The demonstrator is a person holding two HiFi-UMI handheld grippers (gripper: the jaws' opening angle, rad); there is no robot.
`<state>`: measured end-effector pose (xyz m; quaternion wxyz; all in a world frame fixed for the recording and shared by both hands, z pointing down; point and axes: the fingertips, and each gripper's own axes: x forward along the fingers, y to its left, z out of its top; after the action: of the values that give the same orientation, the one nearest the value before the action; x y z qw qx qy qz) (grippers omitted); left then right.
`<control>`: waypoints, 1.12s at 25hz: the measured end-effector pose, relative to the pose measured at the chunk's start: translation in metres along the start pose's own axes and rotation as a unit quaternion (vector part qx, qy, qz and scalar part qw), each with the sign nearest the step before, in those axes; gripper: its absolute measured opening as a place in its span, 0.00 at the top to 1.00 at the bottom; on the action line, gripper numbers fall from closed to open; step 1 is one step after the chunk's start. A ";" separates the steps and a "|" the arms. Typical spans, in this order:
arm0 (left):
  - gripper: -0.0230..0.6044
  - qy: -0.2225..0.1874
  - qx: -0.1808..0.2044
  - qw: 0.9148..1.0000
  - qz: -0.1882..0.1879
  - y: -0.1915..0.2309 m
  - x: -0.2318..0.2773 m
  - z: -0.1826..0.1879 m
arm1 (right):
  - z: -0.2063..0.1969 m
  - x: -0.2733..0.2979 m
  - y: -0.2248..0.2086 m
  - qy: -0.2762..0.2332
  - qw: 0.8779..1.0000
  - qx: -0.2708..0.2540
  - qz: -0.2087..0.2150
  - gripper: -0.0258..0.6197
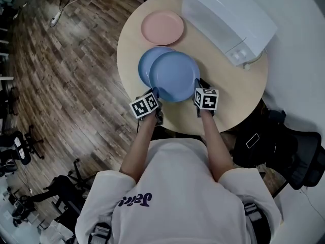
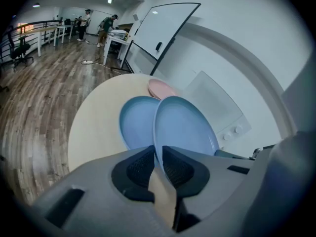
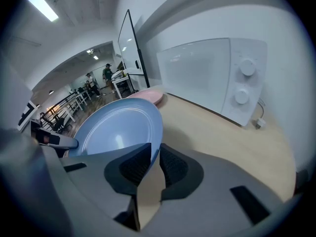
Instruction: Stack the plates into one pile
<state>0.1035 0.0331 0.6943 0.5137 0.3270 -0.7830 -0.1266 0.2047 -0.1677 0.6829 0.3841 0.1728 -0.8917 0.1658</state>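
I hold a blue plate (image 1: 175, 76) (image 2: 185, 127) (image 3: 118, 127) between both grippers, lifted above the round table (image 1: 238, 100). My left gripper (image 1: 155, 93) (image 2: 157, 159) is shut on its near left rim. My right gripper (image 1: 198, 85) (image 3: 154, 157) is shut on its near right rim. The held plate partly overlaps a second blue plate (image 1: 146, 64) (image 2: 136, 122) lying on the table beneath it. A pink plate (image 1: 162, 27) (image 2: 160, 88) (image 3: 148, 95) rests farther back on the table.
A white microwave (image 1: 228, 17) (image 3: 207, 75) stands at the back right of the table, with a cord at its side. A black chair (image 1: 284, 146) is at the right. Wooden floor (image 1: 66, 85) lies left of the table.
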 end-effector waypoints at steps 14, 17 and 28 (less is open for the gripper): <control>0.87 -0.042 0.034 0.996 0.066 0.068 0.000 0.046 | 0.030 0.058 0.070 0.030 0.997 -0.057 0.043 0.86; 0.87 -0.039 0.036 0.996 0.075 0.075 0.007 0.047 | 0.027 0.068 0.072 0.043 0.996 -0.060 0.043 0.86; 0.87 -0.017 0.069 0.993 0.098 0.083 0.035 0.049 | 0.023 0.096 0.064 0.073 0.994 -0.069 0.030 0.86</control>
<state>0.0194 0.0663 0.7425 0.4866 0.2810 -0.8267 -0.0272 0.1003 -0.1381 0.7286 0.4542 0.1064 -0.8753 0.1273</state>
